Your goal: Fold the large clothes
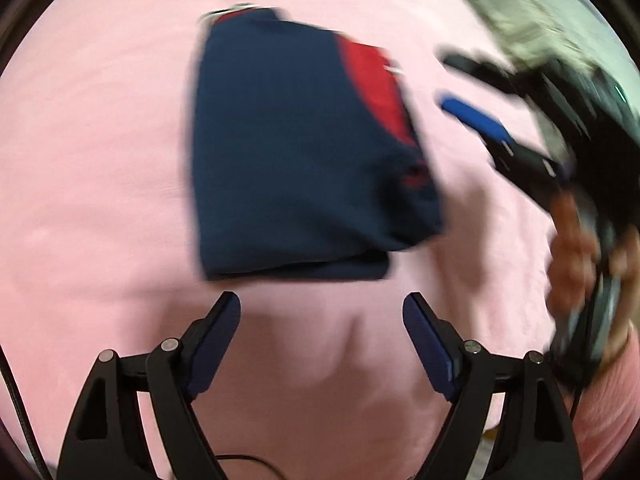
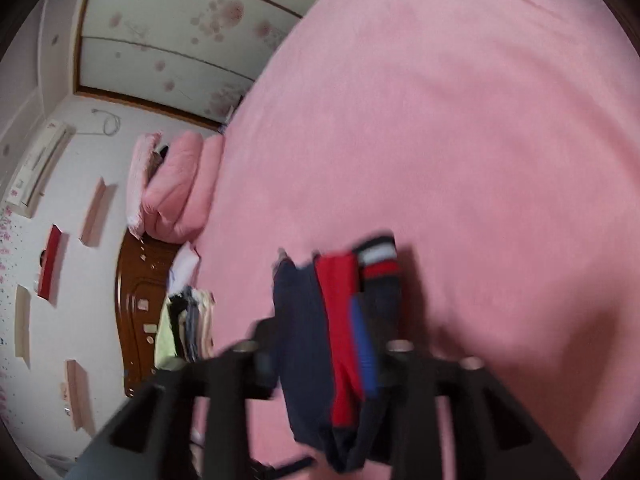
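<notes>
A folded navy garment with a red panel and a striped collar lies on the pink bed sheet. My left gripper points down at the bare sheet just short of the garment's near edge, open, with nothing between its blue pads. My right gripper is blurred at the right, just off the garment's right edge, and its fingers stand apart over pink sheet. In the right wrist view the garment shows through the gap of the right gripper, beside one blue pad. No pad presses on the cloth.
A person's hand holds the right gripper. Pink pillows and quilts are piled at the wooden headboard, with a stack of folded clothes beside it. Flowered sliding doors stand beyond the bed. Pink sheet spreads wide past the garment.
</notes>
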A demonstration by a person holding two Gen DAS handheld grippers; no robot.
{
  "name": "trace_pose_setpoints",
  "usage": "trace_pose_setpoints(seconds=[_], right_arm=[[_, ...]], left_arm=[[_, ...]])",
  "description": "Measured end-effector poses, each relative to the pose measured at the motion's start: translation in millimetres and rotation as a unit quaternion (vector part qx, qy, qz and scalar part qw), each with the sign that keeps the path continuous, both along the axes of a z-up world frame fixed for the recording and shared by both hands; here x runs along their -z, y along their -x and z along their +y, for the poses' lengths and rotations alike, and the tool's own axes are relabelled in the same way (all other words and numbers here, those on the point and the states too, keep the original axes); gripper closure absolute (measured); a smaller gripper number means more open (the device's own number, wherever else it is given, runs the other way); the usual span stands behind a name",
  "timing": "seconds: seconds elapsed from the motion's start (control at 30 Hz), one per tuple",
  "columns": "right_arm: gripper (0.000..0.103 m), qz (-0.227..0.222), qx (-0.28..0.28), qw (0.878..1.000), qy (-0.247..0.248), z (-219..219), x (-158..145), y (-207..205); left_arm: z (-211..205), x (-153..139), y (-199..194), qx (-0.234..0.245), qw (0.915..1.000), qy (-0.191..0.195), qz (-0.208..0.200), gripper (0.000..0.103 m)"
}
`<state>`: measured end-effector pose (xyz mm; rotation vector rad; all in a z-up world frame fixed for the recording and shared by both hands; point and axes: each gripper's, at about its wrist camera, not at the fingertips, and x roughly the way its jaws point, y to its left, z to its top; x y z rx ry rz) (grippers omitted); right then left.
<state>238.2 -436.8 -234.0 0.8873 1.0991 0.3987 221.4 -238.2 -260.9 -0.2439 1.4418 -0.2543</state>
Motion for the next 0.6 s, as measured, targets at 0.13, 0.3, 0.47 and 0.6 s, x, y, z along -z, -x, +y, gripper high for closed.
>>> trace_pose_setpoints(seconds=[0.13, 0.3, 0.47, 0.6], right_arm=[[0.064, 0.041, -0.014, 0.999, 0.001, 21, 21, 15], [0.064, 0.028, -0.021, 0.999, 0.014, 35, 14, 33], [0.064, 0.009, -0.023, 1.0, 0.011, 40, -7, 46], [0.064, 0.043, -0.034, 0.998, 0.04, 51, 3, 46]], left_arm=[[27, 5, -12, -0.026, 0.9977, -0.062, 0.01, 0.021], [45, 14, -20, -0.033, 0.9949, -0.094, 0.017, 0.021], [46, 21, -22, -0.021, 0.995, -0.097, 0.015, 0.021], [39, 21, -23, -0.016, 0.995, -0.098, 0.012, 0.021]])
